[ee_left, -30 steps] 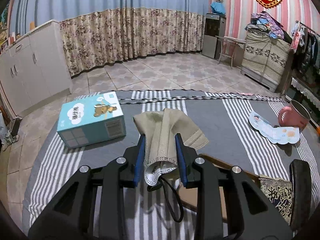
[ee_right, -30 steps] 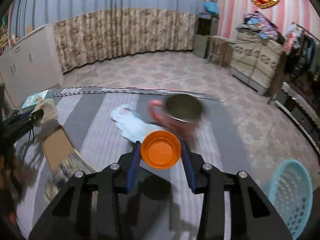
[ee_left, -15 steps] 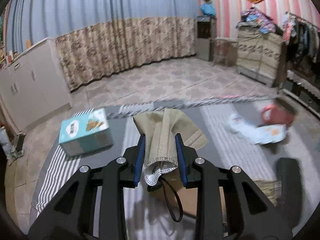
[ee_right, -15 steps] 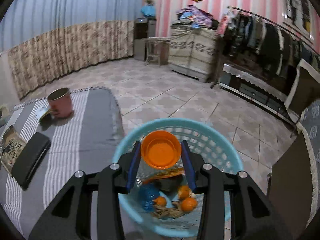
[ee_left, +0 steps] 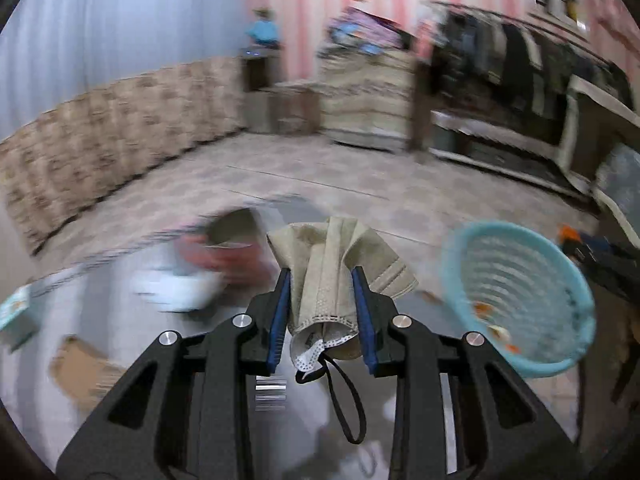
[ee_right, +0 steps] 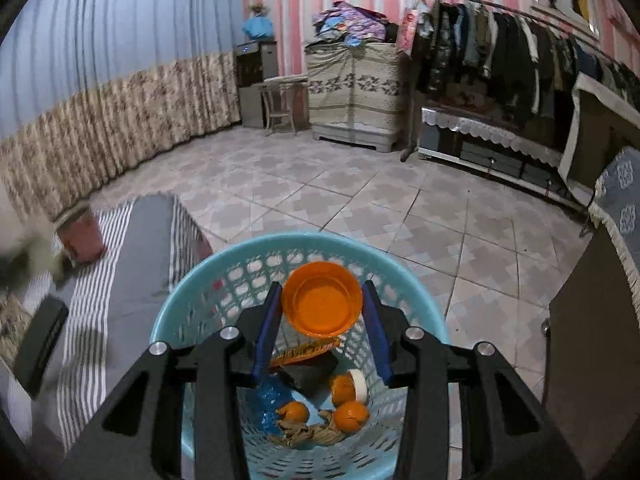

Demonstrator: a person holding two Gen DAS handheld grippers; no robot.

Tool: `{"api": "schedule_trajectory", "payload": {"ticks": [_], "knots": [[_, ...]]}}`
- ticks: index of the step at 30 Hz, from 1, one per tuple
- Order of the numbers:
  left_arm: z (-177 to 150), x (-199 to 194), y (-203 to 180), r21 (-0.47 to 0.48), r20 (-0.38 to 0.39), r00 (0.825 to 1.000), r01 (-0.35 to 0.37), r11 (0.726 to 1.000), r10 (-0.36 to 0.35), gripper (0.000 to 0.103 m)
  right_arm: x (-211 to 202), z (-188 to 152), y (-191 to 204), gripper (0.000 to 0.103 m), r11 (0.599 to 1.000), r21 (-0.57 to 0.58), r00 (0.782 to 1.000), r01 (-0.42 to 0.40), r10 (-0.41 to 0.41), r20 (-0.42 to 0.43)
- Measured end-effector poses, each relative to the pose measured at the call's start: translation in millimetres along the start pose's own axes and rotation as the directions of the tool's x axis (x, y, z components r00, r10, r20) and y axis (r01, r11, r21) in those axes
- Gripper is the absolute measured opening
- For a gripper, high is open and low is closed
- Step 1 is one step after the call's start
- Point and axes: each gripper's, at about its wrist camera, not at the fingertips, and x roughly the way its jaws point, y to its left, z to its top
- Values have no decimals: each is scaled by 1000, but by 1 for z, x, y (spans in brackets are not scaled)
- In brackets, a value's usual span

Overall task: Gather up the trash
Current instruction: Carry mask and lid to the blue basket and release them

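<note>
My left gripper point(ee_left: 322, 280) is shut on a crumpled beige face mask point(ee_left: 332, 268) with a black ear loop hanging down. The light blue mesh trash basket point(ee_left: 516, 300) stands to its right in the blurred left wrist view. My right gripper point(ee_right: 322, 296) is shut on an orange plastic cup point(ee_right: 320, 304) and holds it directly over the basket point(ee_right: 192, 300). Inside the basket lie orange peels point(ee_right: 350, 416), an orange wrapper, a dark piece and blue plastic.
A grey striped table point(ee_right: 132, 280) lies left of the basket, with a pink mug point(ee_right: 80, 232) and a black case point(ee_right: 40, 340) on it. The mug point(ee_left: 228, 248) and a white wrapper point(ee_left: 176, 292) show blurred in the left wrist view. Tiled floor, furniture and a clothes rack lie beyond.
My left gripper has swung right with the mask, from the tissue box side toward the mug and basket. My right gripper has carried the orange cup from over the table to above the basket.
</note>
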Motion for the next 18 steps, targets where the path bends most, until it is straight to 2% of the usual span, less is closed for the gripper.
{"api": "schedule_trajectory", "payload": {"ticks": [3, 7, 9, 10, 12, 14, 18], "knots": [[-5, 21, -57, 65, -28, 998, 65, 996, -63, 30, -2, 4, -19, 40, 999, 40, 1000, 12, -13, 14], [-11, 40, -103, 105, -71, 992, 116, 988, -109, 31, 1, 2, -41, 40, 995, 86, 999, 41, -41, 1], [-6, 44, -114, 110, -64, 990, 134, 985, -127, 54, 3, 3, -52, 40, 992, 119, 999, 41, -41, -4], [-2, 43, -113, 101, -50, 990, 137, 985, -133, 61, 5, 2, -56, 40, 990, 133, 999, 41, -40, -5], [5, 42, -113, 89, -32, 991, 132, 987, -129, 98, 8, 2, -62, 40, 987, 157, 999, 34, -33, -12], [8, 39, -111, 78, -9, 997, 77, 994, -76, 97, 10, 1, -61, 40, 987, 156, 999, 33, -30, -23], [4, 36, -91, 33, -22, 999, 39, 999, -38, 97, 18, -3, -46, 40, 992, 120, 998, 31, -24, -59]]}}
